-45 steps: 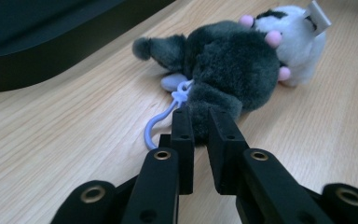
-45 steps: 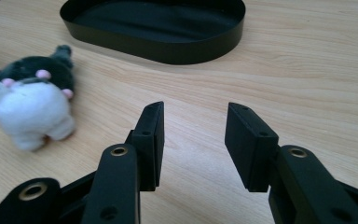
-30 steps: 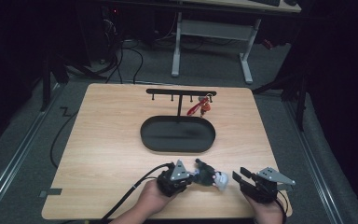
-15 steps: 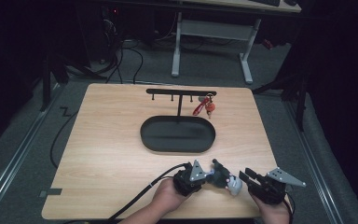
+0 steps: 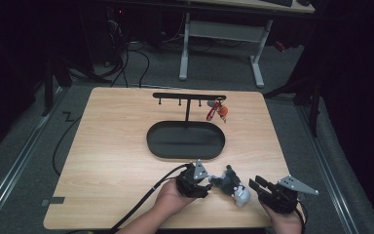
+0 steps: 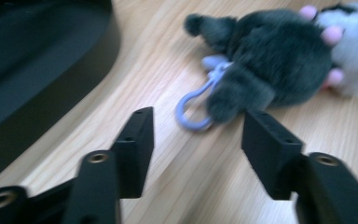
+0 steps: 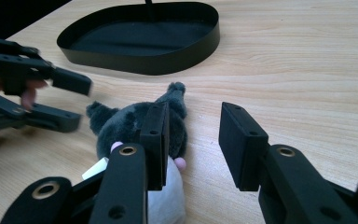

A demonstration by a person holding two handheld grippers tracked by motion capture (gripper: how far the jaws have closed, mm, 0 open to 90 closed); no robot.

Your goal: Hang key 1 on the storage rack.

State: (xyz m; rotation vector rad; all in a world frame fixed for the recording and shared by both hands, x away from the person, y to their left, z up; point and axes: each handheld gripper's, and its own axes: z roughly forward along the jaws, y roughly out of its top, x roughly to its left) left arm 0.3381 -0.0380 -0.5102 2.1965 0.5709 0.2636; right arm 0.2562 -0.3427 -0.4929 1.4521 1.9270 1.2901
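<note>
A small grey and white plush toy (image 5: pixel 230 185) with pink toes and a light-blue clip loop (image 6: pixel 193 109) lies on the wooden table (image 5: pixel 112 161) near its front edge. My left gripper (image 5: pixel 205 183) stands open just left of it, its jaws framing the clip (image 6: pixel 199 120) without touching. My right gripper (image 5: pixel 259 184) is open on the toy's right. In the right gripper view its left jaw stands over the plush (image 7: pixel 121 123), and bare wood shows in the gap between the jaws (image 7: pixel 195 116). The left gripper (image 7: pixel 58 100) shows there at the left.
A black oval tray (image 5: pixel 185 151) sits mid-table, its rim (image 7: pixel 168 60) close behind the toy. Behind it rises a black T-shaped hook stand (image 5: pixel 189 96) with a red keychain (image 5: pixel 216 111) hanging on its right end. Cables trail off the table's front left.
The left gripper and the plush shifted right along the front edge, then the left gripper drew back slightly left. The right gripper moved a little to the right.
</note>
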